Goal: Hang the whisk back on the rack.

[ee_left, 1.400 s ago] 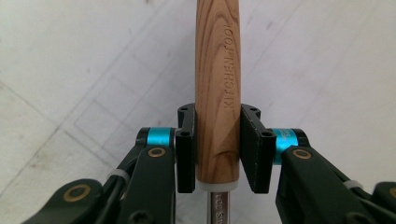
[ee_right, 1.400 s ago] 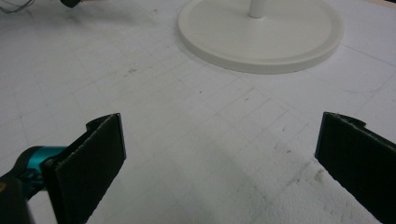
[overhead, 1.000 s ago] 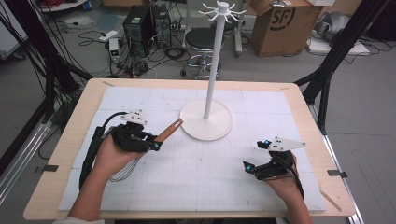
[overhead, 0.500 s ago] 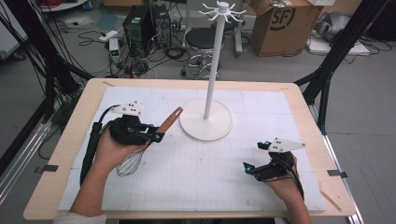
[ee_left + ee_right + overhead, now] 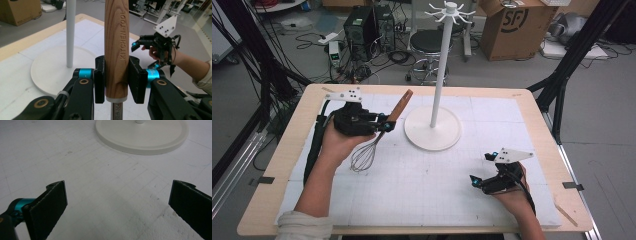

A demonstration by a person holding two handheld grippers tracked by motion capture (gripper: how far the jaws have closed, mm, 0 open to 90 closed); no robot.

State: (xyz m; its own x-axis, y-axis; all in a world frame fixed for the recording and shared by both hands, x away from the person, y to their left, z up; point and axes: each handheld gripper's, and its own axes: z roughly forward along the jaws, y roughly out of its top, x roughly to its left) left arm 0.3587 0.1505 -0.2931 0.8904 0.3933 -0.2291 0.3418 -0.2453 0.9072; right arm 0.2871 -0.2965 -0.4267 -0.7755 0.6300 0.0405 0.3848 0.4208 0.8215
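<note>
Work: hanging the whisk (image 5: pixel 371 144) on the stand (image 5: pixel 433 131), by the look of it.
Left gripper (image 5: pixel 382 124): jaws pinch the whisk's wooden handle near its lower end, just above the metal neck.
Whisk: lifted off the table (image 5: pixel 292 145), tilted, handle end up toward the far edge and the stand, wire head hanging low toward the near left.
Stand: white pole on a round base, middle of the table toward the far edge; hooks at its top are bare.
Right gripper (image 5: pixel 484 181): jaws spread wide and holding nothing, low over the mat near the near right corner.
Done: whisk picked up and held firmly.
Left: raise it to the hooks, catch it on one, let go; I cannot tell what hanging loop the handle has.
</note>
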